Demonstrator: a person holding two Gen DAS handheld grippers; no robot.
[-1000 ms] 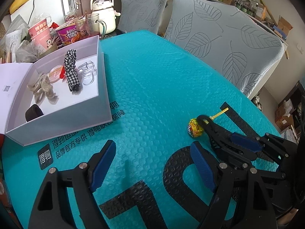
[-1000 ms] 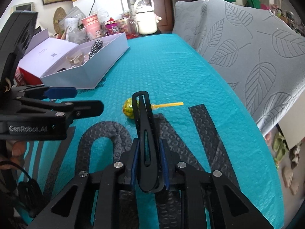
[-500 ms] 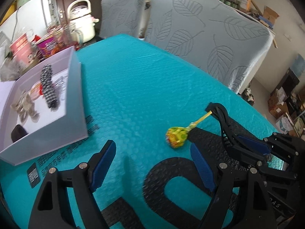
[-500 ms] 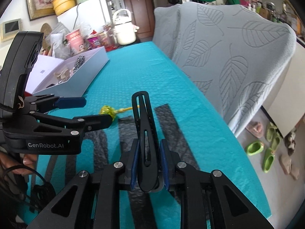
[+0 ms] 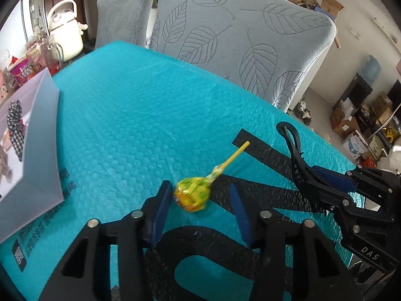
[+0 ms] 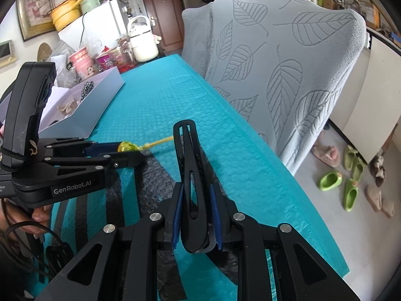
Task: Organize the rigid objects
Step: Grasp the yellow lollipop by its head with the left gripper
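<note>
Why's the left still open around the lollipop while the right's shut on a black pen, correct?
Not a pen. The right gripper is shut on a black hair clip, slotted with a looped tip, clearest in the right wrist view. The rest holds: in the left wrist view the left gripper has its jaws open around the lollipop on the mat.

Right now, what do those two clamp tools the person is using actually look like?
Both are matte black plastic frames with silver rivets and blue pads inside the fingers. The left gripper has white "GenRobot.AI" lettering on its side and a black cable hanging by the handle. The right gripper shows "DAS" in white.
</note>
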